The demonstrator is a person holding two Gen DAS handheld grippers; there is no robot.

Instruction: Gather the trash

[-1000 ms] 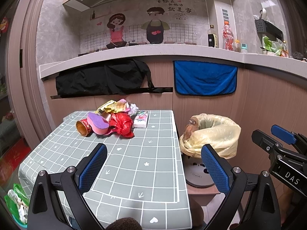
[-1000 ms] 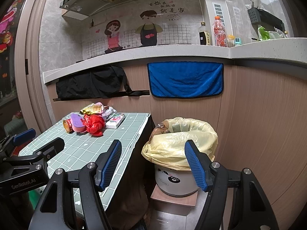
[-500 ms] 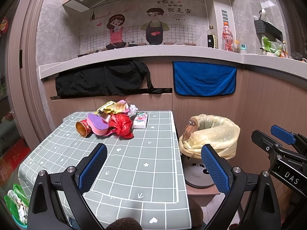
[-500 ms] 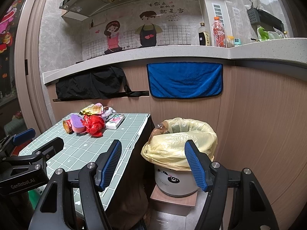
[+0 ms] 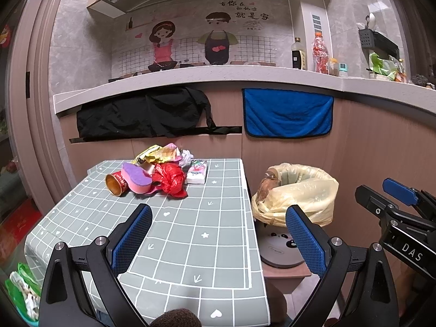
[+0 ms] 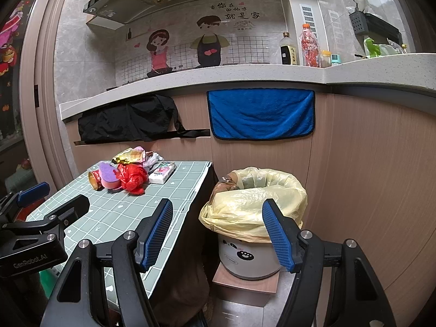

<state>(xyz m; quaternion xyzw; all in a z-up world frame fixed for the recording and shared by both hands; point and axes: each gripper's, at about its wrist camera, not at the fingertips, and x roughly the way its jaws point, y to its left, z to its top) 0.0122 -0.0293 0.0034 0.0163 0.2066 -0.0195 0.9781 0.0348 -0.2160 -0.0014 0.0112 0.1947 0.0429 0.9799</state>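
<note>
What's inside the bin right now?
The bin holds a yellow liner, with brownish trash at its left rim. Anything deeper is hidden by the liner.

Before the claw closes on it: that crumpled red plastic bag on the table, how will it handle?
The red plastic bag is bunched thin film, so it is probably very light and floppy, and should collapse between the pads rather than resist. It looks glossy, so it may slip from a shallow pinch. It lies against the purple sponge, so pulling it could nudge that too.

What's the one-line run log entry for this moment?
left tongs open, empty | right tongs open, empty | trash pile on table | bin right of table
</note>
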